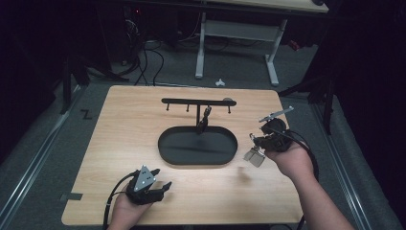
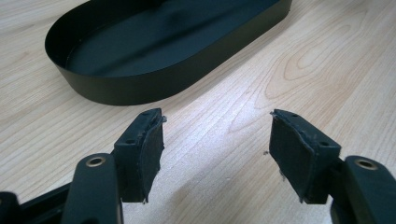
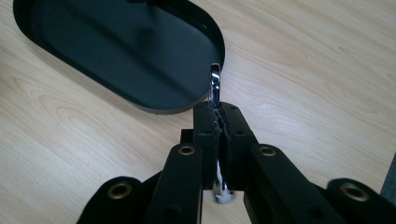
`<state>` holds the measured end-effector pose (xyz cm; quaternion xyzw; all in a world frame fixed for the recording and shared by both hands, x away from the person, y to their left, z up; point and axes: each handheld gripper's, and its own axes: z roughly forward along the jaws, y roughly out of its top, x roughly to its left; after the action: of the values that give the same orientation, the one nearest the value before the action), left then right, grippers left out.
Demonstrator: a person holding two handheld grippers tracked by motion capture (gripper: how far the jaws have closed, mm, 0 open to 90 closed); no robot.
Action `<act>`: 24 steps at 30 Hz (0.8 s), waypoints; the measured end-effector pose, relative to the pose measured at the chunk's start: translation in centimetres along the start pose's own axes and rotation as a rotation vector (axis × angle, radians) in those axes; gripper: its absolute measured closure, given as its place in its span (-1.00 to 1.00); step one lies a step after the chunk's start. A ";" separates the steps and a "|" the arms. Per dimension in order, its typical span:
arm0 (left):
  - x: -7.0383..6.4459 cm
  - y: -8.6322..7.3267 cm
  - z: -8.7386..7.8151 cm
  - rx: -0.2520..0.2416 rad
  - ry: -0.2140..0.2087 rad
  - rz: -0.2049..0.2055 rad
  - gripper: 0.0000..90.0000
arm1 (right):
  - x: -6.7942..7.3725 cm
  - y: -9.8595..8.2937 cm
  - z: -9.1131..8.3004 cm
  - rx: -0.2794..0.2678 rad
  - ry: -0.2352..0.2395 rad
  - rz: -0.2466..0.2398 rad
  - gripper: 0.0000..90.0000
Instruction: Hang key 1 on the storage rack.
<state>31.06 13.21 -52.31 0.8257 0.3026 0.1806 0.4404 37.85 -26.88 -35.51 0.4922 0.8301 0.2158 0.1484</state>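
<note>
Starting nearest the person, the left gripper (image 1: 160, 188) is seen resting low over the wooden table (image 1: 119, 143) at its near edge, its jaws spread wide with bare wood between the pads (image 2: 144, 154); nothing is held there.

Farther off and to the right, the right gripper (image 1: 256, 143) is held above the table just beside the tray's right end. Its jaws are pressed together on a thin, shiny metal piece (image 3: 215, 86), which stands out beyond the pads and pokes out beneath them too. In the high view a small silvery part (image 1: 254, 157) is seen hanging under that gripper; what exactly the object is cannot be told.

The piece is judged to be light, stiff and smooth, so it is likely to slip or swivel in the pads; a hold across its flat faces, as now, is judged soundest.

Beyond lies the black oval tray (image 1: 165, 153), shallow-walled and apparently empty. From its far side a post rises to a black bar with small hooks (image 1: 191, 101), and a dark object (image 1: 205, 120), too small to identify, hangs by the post.
</note>
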 end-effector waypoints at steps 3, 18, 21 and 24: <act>0.0 0.0 -0.1 -0.001 0.001 -0.003 -0.21 | 0.2 0.5 -0.1 -0.009 0.003 -0.006 0.94; 0.4 -0.2 -0.2 -0.007 -0.001 -0.006 -0.21 | 1.4 3.7 0.0 -0.056 0.027 -0.026 0.94; 0.4 -0.1 -0.3 -0.016 0.001 -0.008 -0.21 | 1.6 4.2 0.2 -0.071 0.037 -0.024 0.94; 0.3 -0.1 -0.4 -0.013 0.000 -0.006 -0.21 | 1.9 4.8 0.5 -0.068 0.037 -0.034 0.94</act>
<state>31.07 13.69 -52.17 0.8220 0.3042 0.1811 0.4461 40.79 -23.06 -33.60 0.4686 0.8332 0.2503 0.1532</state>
